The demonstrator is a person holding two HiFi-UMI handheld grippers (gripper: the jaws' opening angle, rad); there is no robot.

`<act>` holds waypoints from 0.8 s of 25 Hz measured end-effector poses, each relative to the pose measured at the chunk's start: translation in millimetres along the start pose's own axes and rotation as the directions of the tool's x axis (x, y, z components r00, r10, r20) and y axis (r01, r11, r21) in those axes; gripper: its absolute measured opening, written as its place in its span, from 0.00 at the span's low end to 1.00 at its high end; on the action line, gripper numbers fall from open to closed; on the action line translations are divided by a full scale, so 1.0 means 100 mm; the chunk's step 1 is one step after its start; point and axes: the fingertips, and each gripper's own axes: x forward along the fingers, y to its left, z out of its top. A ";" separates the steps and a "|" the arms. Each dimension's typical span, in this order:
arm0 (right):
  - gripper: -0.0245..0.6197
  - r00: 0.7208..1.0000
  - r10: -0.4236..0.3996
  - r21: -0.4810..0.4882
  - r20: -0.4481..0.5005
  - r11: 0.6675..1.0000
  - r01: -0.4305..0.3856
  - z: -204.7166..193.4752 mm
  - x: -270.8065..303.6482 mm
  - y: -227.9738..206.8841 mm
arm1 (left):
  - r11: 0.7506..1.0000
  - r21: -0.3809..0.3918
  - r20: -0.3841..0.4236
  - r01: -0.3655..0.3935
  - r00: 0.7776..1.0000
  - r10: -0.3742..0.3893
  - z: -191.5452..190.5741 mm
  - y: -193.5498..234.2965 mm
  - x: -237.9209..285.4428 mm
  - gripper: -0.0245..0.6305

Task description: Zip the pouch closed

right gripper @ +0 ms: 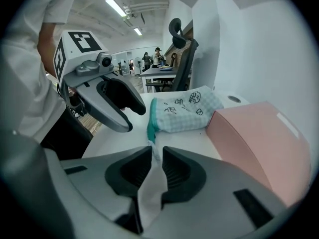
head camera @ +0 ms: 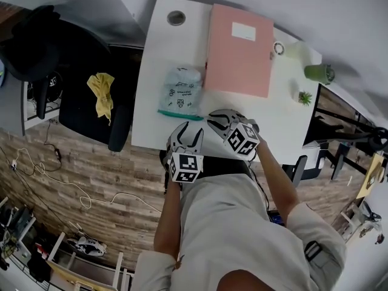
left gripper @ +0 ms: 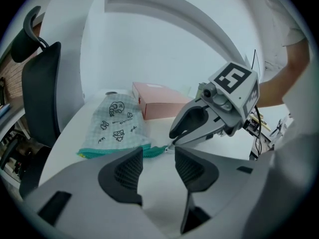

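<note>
A pale checked pouch (head camera: 180,91) with cartoon prints lies on the white table (head camera: 159,47), its teal zipper edge (left gripper: 121,153) facing me. My left gripper (left gripper: 154,166) hovers just short of that edge. It is open, with only bare table between its pads. My right gripper (right gripper: 155,158) has come in at the zipper's end (right gripper: 151,139). Its jaws are narrow, and the small pull lies at the gap between the tips with a slit of table still showing. In the head view, the left gripper (head camera: 187,137) and right gripper (head camera: 219,123) sit side by side at the table's near edge.
A pink folder (head camera: 239,50) lies right of the pouch, close to it. A cable hole (head camera: 176,17) is at the far left corner. A green cup (head camera: 318,73) and a small plant (head camera: 305,97) stand on the right. A black office chair (left gripper: 40,98) with a yellow cloth (head camera: 102,93) stands left of the table.
</note>
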 end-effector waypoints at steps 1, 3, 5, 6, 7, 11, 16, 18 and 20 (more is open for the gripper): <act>0.13 1.000 0.004 0.001 0.001 1.000 -0.004 0.00 0.01 0.01 | 1.000 0.002 -0.007 0.004 1.000 -0.004 -0.01 -0.02 0.02 0.34; 0.07 1.000 0.010 0.012 0.010 1.000 -0.010 0.01 0.04 0.01 | 1.000 0.007 -0.021 0.012 1.000 -0.012 -0.04 -0.06 0.07 0.33; 0.05 1.000 0.019 0.032 0.024 0.999 -0.020 0.04 0.05 0.04 | 1.000 0.008 -0.033 0.021 0.999 -0.021 -0.07 -0.09 0.10 0.32; 0.05 0.999 0.025 0.046 0.035 0.999 -0.027 0.07 0.05 0.05 | 1.000 0.007 -0.038 0.025 0.999 -0.024 -0.09 -0.11 0.12 0.31; 0.05 0.998 0.031 0.065 0.049 0.997 -0.034 0.10 0.05 0.07 | 1.000 0.006 -0.042 0.028 0.999 -0.028 -0.11 -0.12 0.13 0.31; 0.05 0.994 0.046 0.135 0.098 0.989 -0.059 0.17 0.05 0.13 | 1.000 0.000 -0.045 0.024 0.999 -0.024 -0.15 -0.11 0.13 0.31; 0.05 0.983 0.080 0.195 0.162 0.974 -0.112 0.30 0.07 0.25 | 1.000 -0.006 -0.044 -0.003 0.999 0.002 -0.17 -0.02 0.11 0.31; 0.05 0.982 0.086 0.206 0.171 0.971 -0.121 0.32 0.08 0.28 | 1.000 -0.005 -0.046 -0.012 0.999 0.012 -0.19 0.02 0.11 0.29; 0.05 0.981 0.090 0.209 0.172 0.970 -0.125 0.32 0.08 0.31 | 1.000 -0.002 -0.049 -0.023 0.999 0.022 -0.21 0.04 0.11 0.25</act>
